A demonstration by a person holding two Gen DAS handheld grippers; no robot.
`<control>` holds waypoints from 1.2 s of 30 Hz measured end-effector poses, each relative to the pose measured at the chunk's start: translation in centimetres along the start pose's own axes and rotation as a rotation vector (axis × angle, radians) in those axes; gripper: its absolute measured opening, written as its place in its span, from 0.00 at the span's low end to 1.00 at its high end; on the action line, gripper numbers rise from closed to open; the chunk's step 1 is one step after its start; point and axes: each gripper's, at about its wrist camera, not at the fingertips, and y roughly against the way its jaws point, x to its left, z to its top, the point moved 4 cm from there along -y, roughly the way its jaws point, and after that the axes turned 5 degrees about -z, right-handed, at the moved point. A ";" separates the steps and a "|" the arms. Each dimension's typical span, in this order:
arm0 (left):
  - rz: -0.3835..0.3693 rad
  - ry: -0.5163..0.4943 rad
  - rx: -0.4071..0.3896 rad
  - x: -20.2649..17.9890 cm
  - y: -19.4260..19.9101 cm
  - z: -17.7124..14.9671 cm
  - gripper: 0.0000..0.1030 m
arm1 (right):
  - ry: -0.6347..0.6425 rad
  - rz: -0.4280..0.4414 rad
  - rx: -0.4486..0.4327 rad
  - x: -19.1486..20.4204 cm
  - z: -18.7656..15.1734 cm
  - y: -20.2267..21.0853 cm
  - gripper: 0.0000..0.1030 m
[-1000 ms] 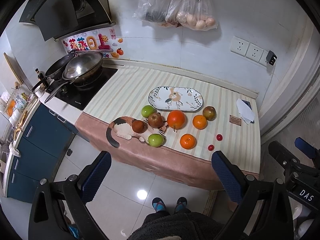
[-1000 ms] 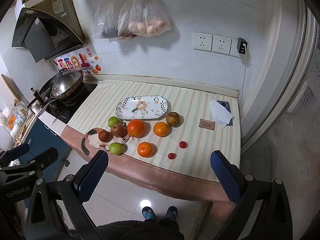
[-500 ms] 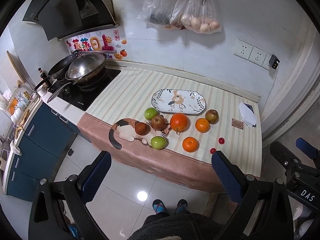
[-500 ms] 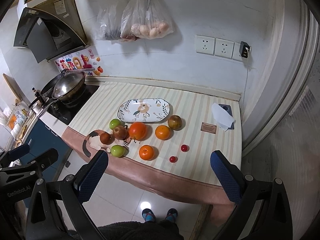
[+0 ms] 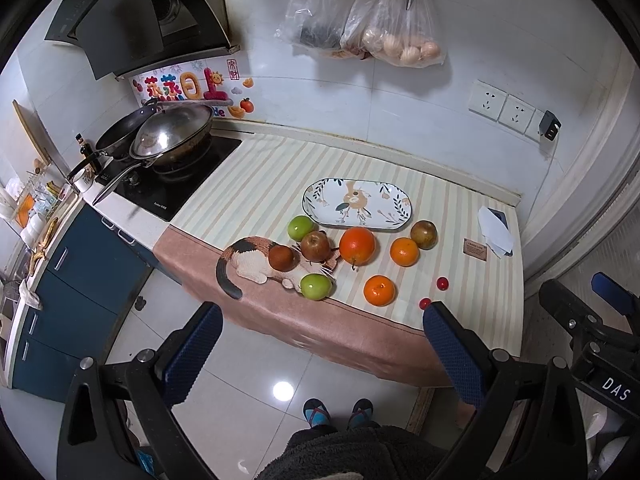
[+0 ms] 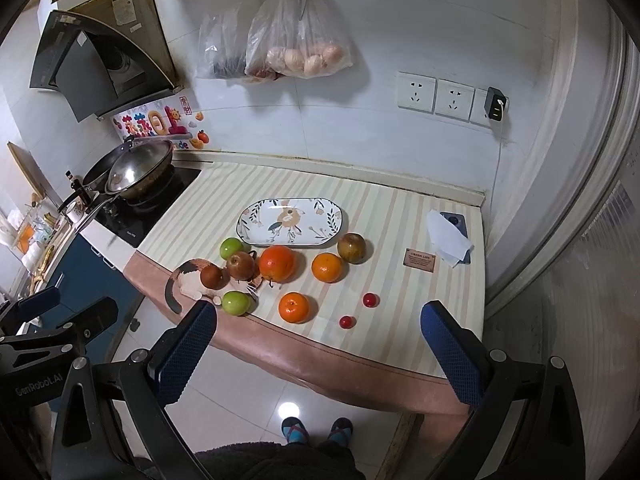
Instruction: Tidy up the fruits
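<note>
An empty oval patterned plate lies on the striped counter mat. In front of it are a large orange, two smaller oranges, two green apples, reddish-brown apples and two small red fruits. My left gripper and right gripper are both open and empty, held well above the floor in front of the counter.
A knitted cat toy lies under the left fruits. A wok sits on the stove at left. A phone with tissue and a small card lie at right. Bags hang on the wall.
Both grippers have moved slightly closer to the counter and a little upward; the fruits appear lower and larger. Nothing on the counter has moved.
</note>
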 end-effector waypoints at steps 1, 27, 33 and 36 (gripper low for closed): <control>-0.001 0.001 0.000 0.0 0.0 0.0 0.99 | 0.000 -0.001 0.000 0.0 0.0 0.0 1.00; -0.004 0.005 0.007 0.3 -0.2 0.3 1.00 | 0.005 -0.001 0.005 0.3 0.1 -0.2 1.00; -0.011 0.004 0.004 0.8 -0.6 -0.4 1.00 | -0.012 -0.002 -0.004 0.5 0.0 -0.2 1.00; 0.004 0.009 -0.006 1.4 -1.4 -0.2 1.00 | -0.047 0.000 -0.017 0.3 -0.2 -0.5 1.00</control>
